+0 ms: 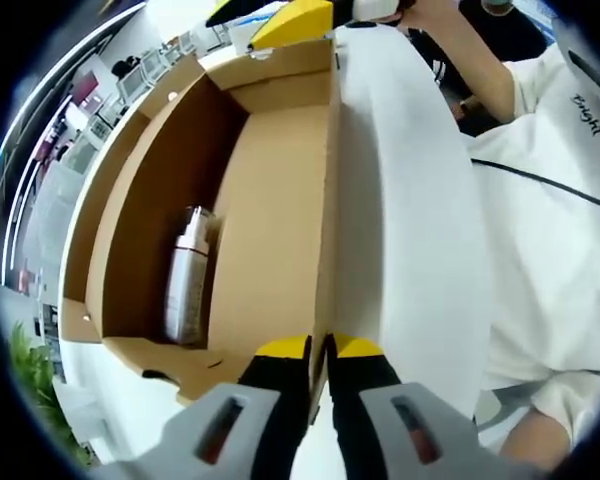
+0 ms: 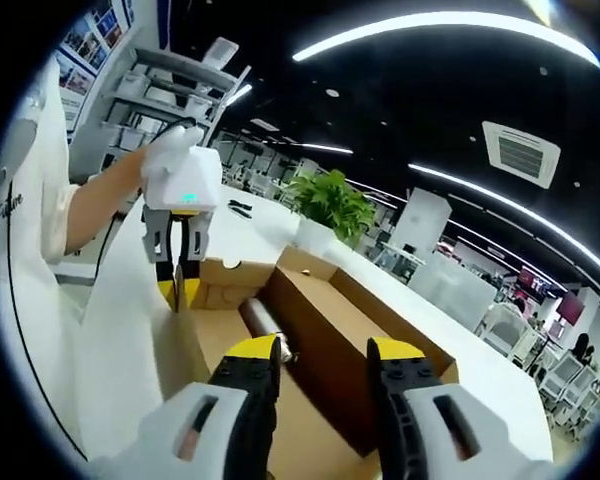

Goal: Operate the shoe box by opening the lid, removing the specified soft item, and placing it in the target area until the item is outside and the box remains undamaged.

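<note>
Holding the edge where the open lid (image 1: 400, 200) meets the shoe box (image 1: 270, 230), the left tongs (image 1: 318, 352) are pinched nearly shut, their yellow tips on either side of that cardboard edge at the near end of the box. The lid stands up, its white face turned toward the person (image 1: 560, 200) on the right of the left gripper view. Inside the box lies a pale, shiny, bottle-shaped item (image 1: 188, 290); whether it is soft I cannot tell. It lies flat on the box floor against the left wall, its long axis along the length of the box, its narrower end toward the far end. In the right gripper view the right tongs (image 2: 323, 352) hover over the far end of the box (image 2: 330, 330), looking back along it; they are moderately open and hold nothing. The item (image 2: 263, 320) shows just beyond the left tip, low in the box and pointing roughly toward the camera. The left tongs (image 2: 180, 285) show there too, closed on the lid edge at the other end. The box rests on a white bench (image 2: 270, 225) with a green plant (image 2: 330, 205) behind it. Judging from this, the right tongs are free and the better placed to reach down, and would close across the item's narrow width.
</note>
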`<control>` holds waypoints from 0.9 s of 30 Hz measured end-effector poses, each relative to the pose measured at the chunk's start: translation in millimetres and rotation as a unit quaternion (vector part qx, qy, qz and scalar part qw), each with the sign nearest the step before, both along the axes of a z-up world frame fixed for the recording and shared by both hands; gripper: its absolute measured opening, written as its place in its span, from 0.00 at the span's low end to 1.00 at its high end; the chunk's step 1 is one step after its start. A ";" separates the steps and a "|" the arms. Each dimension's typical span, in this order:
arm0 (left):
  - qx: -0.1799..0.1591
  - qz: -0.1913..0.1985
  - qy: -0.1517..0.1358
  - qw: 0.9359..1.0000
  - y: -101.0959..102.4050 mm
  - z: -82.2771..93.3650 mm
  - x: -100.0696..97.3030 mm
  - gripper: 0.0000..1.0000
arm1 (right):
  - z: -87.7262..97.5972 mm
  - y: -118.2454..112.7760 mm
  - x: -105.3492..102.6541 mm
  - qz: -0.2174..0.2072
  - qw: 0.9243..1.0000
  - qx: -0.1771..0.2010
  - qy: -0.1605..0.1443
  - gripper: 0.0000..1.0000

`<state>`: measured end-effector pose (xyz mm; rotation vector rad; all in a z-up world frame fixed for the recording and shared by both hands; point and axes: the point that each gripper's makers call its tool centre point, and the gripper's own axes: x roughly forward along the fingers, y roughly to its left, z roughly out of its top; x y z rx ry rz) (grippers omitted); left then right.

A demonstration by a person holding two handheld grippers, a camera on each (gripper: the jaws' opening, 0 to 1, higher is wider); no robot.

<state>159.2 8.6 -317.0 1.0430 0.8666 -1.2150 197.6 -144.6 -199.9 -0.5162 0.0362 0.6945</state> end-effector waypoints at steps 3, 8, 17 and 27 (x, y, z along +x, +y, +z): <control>-0.001 0.000 -0.001 1.000 0.0 0.0 0.2 0.06 | 1.7 1.6 0.7 0.003 1.000 0.004 -0.001 0.34; -0.001 0.000 0.001 1.000 0.0 -0.1 0.3 0.06 | -1.0 6.7 0.2 0.014 1.000 -0.002 -0.004 0.30; -0.001 0.000 -0.001 1.000 -0.2 -0.2 0.4 0.06 | -7.6 16.6 2.1 0.030 0.999 -0.016 0.013 0.32; -0.003 -0.003 -0.004 1.000 0.1 0.3 0.8 0.06 | -17.4 26.7 0.9 0.042 0.999 -0.023 0.025 0.33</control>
